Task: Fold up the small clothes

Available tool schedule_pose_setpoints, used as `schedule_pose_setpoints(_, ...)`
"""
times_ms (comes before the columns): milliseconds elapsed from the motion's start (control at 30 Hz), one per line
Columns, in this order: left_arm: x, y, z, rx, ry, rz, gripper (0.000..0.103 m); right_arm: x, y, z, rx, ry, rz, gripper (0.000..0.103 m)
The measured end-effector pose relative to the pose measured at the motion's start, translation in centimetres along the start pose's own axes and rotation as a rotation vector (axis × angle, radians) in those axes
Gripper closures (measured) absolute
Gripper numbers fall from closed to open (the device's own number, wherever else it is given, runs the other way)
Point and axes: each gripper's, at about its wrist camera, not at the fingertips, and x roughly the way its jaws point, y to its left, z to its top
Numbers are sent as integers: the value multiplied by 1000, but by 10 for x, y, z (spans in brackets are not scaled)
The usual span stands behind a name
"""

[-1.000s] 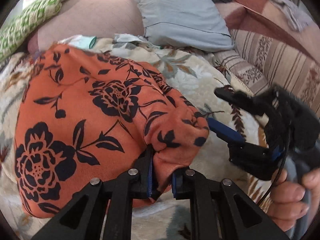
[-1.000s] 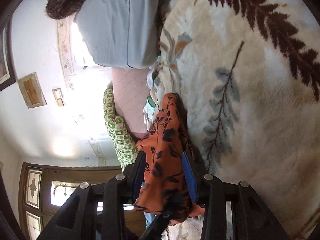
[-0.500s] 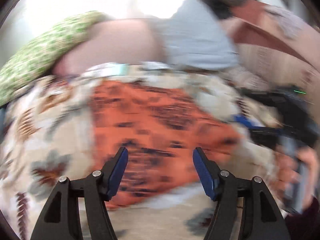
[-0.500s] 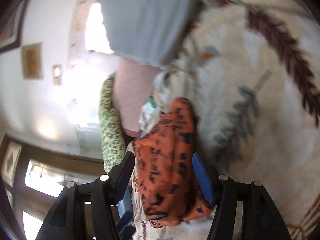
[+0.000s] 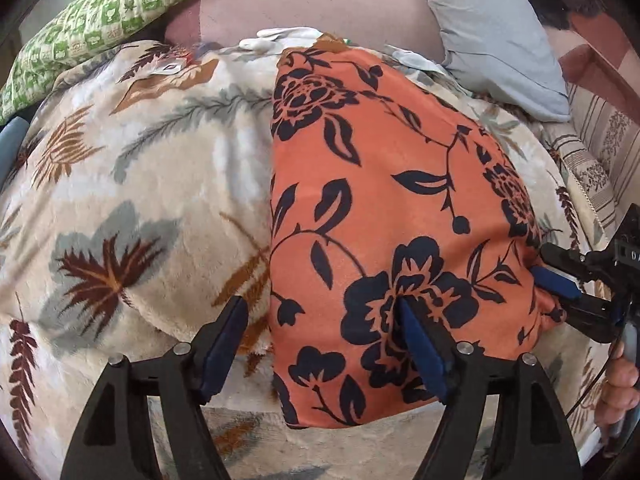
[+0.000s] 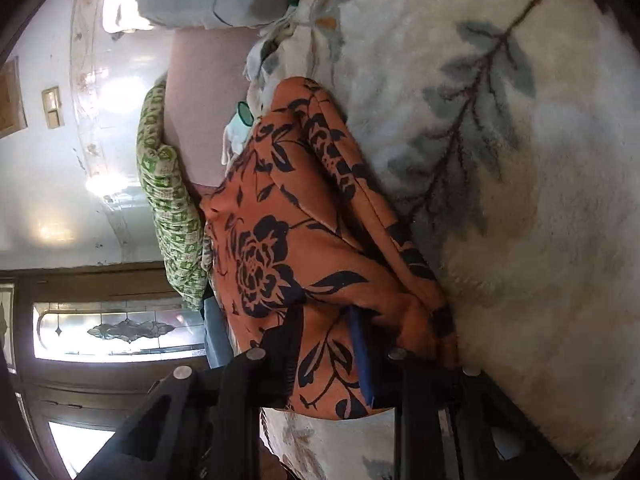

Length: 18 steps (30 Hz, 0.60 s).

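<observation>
An orange garment with black flowers [image 5: 384, 184] lies folded on the cream leaf-patterned blanket [image 5: 152, 184]. My left gripper [image 5: 324, 344] is open above its near left edge; one finger is over the blanket, the other over the cloth. My right gripper [image 5: 560, 292] is at the garment's right corner, its blue pads on a bunch of the cloth. In the right wrist view the garment [image 6: 304, 240] runs between the fingers of the right gripper [image 6: 328, 352], which pinch its near fold.
A green patterned pillow [image 5: 104, 20], a pink cushion [image 5: 320, 4] and a grey pillow [image 5: 492, 32] lie along the far side. A striped sofa cushion [image 5: 600, 144] is at the right. Small white cloth pieces [image 5: 280, 38] lie beyond the garment.
My left gripper has let go of the garment, opened wide and drawn back to the left. The garment now lies flatter on the blanket. My right gripper has closed in on its corner.
</observation>
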Motion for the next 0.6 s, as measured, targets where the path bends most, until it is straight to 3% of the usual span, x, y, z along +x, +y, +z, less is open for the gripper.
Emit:
schedule_pose_setpoints(100, -20, -10, 12, 66, -42, 43, 26, -4, 24, -8, -121, -36, -60, 76)
schedule_pose_setpoints(267, -44, -19, 56, 116, -142, 71, 26, -25, 60, -22, -249, -142, 1, 74)
schedule_pose_setpoints(333, -37, -21, 83, 118, -147, 83, 26, -25, 70, -26, -294, -133, 20, 74)
schedule_pose_setpoints(600, 47, -41, 140, 186, -12, 168, 26, 11, 69, -33, -298, -67, -77, 74)
